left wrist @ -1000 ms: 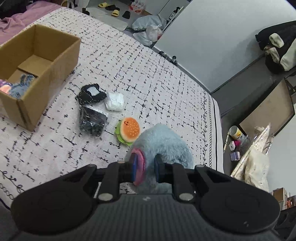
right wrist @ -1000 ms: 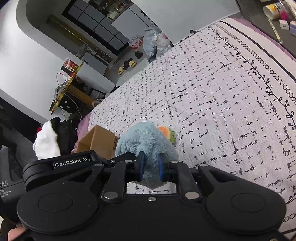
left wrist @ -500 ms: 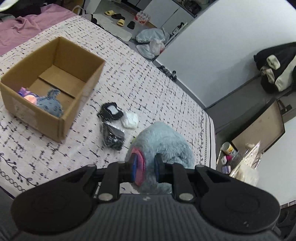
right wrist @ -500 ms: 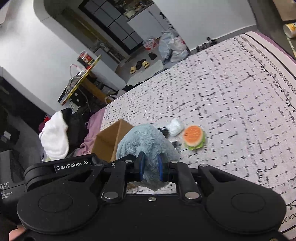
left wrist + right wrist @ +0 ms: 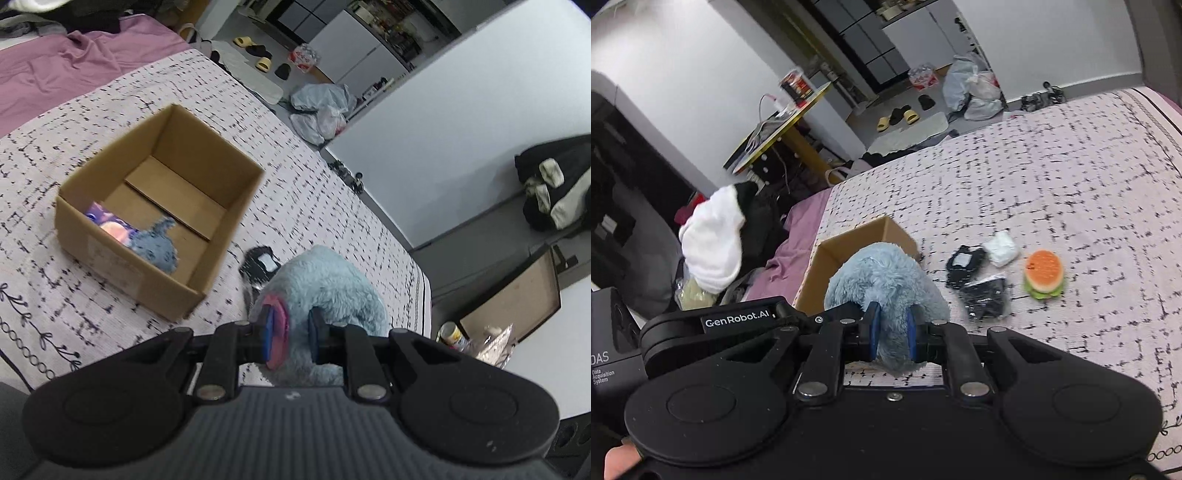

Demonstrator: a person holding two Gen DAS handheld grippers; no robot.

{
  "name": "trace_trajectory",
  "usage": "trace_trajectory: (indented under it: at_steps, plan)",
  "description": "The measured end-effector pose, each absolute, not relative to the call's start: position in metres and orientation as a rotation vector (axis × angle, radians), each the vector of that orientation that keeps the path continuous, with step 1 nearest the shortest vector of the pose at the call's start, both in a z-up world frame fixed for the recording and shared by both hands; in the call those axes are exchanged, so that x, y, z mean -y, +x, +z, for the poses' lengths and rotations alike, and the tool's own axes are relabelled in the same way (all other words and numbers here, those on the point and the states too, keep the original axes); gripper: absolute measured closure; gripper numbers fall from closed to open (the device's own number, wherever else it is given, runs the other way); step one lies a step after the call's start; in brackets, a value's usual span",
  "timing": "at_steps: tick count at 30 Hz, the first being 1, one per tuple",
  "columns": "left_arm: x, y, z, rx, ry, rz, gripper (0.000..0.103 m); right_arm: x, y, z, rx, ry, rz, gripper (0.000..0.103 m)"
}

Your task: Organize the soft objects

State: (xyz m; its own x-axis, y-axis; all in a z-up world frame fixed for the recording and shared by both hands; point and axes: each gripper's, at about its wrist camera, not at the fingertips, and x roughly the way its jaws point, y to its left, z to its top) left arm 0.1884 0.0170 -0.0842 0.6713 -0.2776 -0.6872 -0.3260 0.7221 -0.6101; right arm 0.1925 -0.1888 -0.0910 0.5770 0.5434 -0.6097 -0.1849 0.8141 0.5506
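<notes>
We carry the blue plush (image 5: 325, 284), pinched by both the left gripper (image 5: 291, 338) and right gripper (image 5: 891, 334), apparently above the bed beside the cardboard box (image 5: 155, 206), where lowering comes next.

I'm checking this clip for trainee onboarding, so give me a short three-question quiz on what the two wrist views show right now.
1. True or false: both grippers are shut on the blue plush toy.
2. Multiple choice: what already lies inside the cardboard box? A) the burger toy B) a small blue plush C) nothing
3. Fill in: the burger toy lies on the ____.

Key:
1. True: the left gripper and right gripper each pinch its fur.
2. B: the small blue plush sits at the near wall.
3. bed, beside the white packet and black packets.
</notes>
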Motion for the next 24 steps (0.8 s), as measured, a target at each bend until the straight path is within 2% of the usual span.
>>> trace_trajectory:
  at_steps: [24]
  plan:
    - [-0.118, 0.220, -0.085, -0.815, -0.827, 0.090, 0.085, 0.087, 0.236, -0.081, -0.863, 0.380, 0.520, 0.087]
